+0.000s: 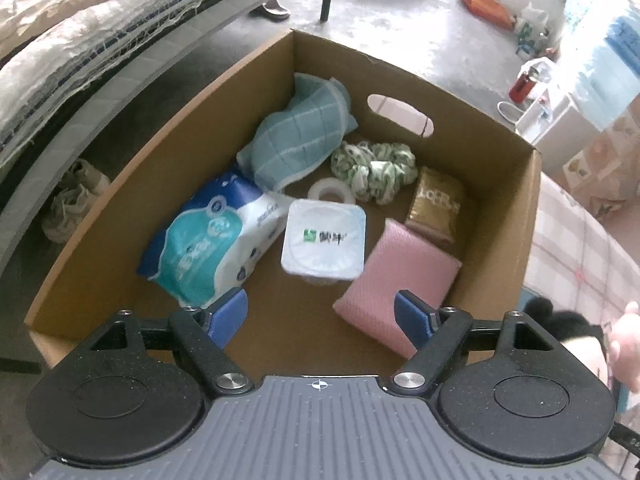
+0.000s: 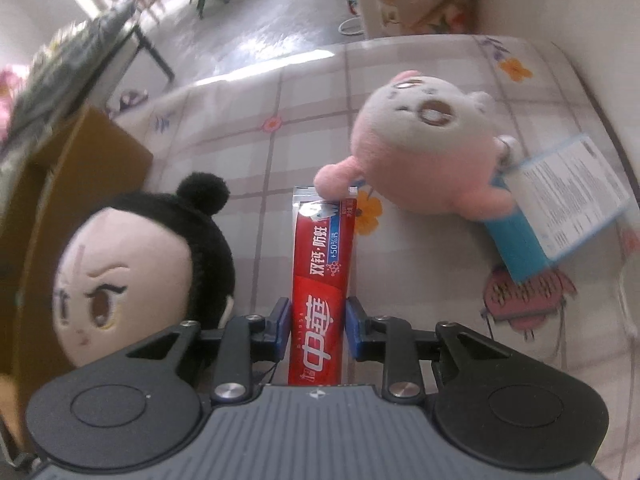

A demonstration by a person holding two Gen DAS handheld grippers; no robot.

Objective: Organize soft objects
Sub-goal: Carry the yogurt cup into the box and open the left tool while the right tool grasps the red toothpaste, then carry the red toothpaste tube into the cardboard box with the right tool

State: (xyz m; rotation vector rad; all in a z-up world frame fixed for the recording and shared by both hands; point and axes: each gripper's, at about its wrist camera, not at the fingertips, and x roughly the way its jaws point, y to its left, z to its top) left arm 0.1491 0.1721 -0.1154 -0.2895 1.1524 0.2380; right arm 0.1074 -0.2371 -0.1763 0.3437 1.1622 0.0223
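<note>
Right tongs [image 2: 318, 330] around flat glossy toothpaste tube [image 2: 322, 280]

Checked floral bedsheet [image 2: 304, 92], black-haired plush head [image 2: 132, 276], pink plush [image 2: 424, 152] and blue carton [image 2: 520, 248] lying on it

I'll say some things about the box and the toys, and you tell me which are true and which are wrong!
1. The right tool holds a red toothpaste tube. True.
2. The left tool is holding the pink pad. False: its jaws are open and empty above the box.
3. The pink plush is inside the box. False: it lies on the checked cover, outside it.
4. A white tub sits in the box. True.
5. The black-haired doll is beside the toothpaste. True.
</note>
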